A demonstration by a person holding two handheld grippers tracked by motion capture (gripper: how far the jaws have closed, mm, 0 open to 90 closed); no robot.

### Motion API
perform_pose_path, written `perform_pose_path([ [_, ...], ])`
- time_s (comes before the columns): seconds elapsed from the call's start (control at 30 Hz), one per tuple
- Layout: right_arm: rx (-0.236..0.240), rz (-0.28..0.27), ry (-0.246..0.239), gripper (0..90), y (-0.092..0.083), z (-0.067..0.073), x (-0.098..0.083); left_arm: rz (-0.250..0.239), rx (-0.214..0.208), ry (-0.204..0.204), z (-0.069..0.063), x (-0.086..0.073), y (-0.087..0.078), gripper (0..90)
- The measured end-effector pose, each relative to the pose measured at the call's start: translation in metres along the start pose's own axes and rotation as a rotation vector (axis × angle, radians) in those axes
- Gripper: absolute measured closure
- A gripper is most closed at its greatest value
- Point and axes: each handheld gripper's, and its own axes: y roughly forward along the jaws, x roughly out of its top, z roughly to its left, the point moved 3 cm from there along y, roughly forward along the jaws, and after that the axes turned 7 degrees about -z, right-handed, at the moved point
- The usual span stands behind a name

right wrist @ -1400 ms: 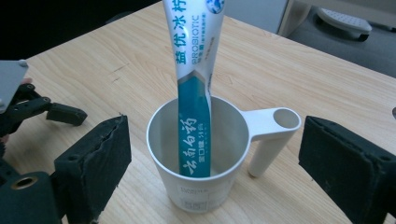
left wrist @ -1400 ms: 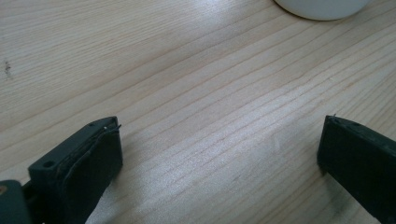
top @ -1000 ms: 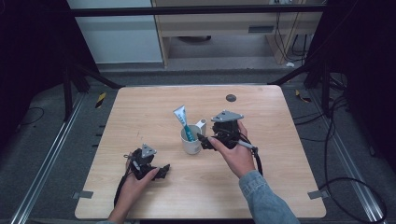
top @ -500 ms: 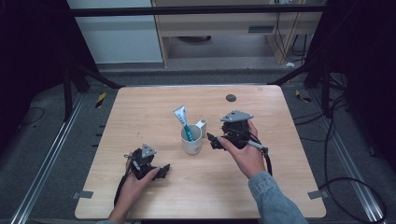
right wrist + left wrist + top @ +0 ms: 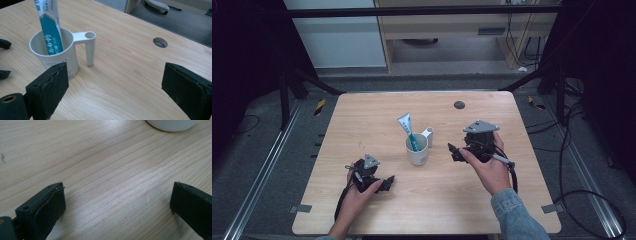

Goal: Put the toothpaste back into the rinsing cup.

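Observation:
A white cup (image 5: 417, 151) with a handle (image 5: 89, 47) stands near the middle of the wooden table (image 5: 362, 120). A teal and white tube (image 5: 407, 129) leans in it, also seen as the tube (image 5: 50, 27) inside the cup (image 5: 53, 52). My right gripper (image 5: 453, 151) is held just right of the cup, open, nothing between its jaws (image 5: 115, 87). My left gripper (image 5: 388, 182) rests low over the table's front left, open and empty (image 5: 117, 200). The cup's base (image 5: 172, 124) shows at the top edge there.
A round dark hole (image 5: 459, 105) sits in the table's far side, also seen as the hole (image 5: 160, 42). Cables trail from both grippers. Dark frame legs, floor rails and a shelf unit (image 5: 437, 30) stand beyond the far edge.
My right gripper has drawn back to the right, away from the cup. The left gripper has stayed put.

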Motion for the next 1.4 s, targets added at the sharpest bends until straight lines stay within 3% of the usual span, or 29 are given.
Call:
perform_pose_path([
  [0.37, -0.045, 0.054, 0.008, 6.9, -0.016, -0.022, -0.032, 0.0, 0.001, 0.0, 0.0, 0.0, 0.0, 0.0],
  [0.5, -0.061, 0.079, 0.042, 7.1, -0.017, -0.031, -0.048, 0.0, 0.001, 0.0, 0.0, 0.0, 0.0, 0.0],
  [0.67, -0.065, 0.118, 0.08, 7.3, -0.014, -0.036, -0.071, 0.0, 0.001, 0.0, 0.0, 0.0, 0.0, 0.0],
  [0.9, -0.071, 0.171, 0.089, 7.9, -0.006, -0.039, -0.099, 0.001, 0.001, 0.001, 0.0, 0.0, 0.0, 0.0],
  [1.03, -0.081, 0.171, 0.115, 8.3, -0.002, -0.047, -0.107, 0.001, 0.001, 0.001, 0.0, 0.0, 0.0, 0.0],
  [1.27, -0.111, 0.158, 0.206, 9.0, 0.007, -0.066, -0.118, 0.001, 0.001, 0.001, 0.0, 0.0, 0.0, 0.0],
  [1.4, -0.129, 0.165, 0.215, 9.4, 0.013, -0.071, -0.123, 0.001, 0.001, 0.002, 0.0, 0.0, 0.0, 0.0],
])
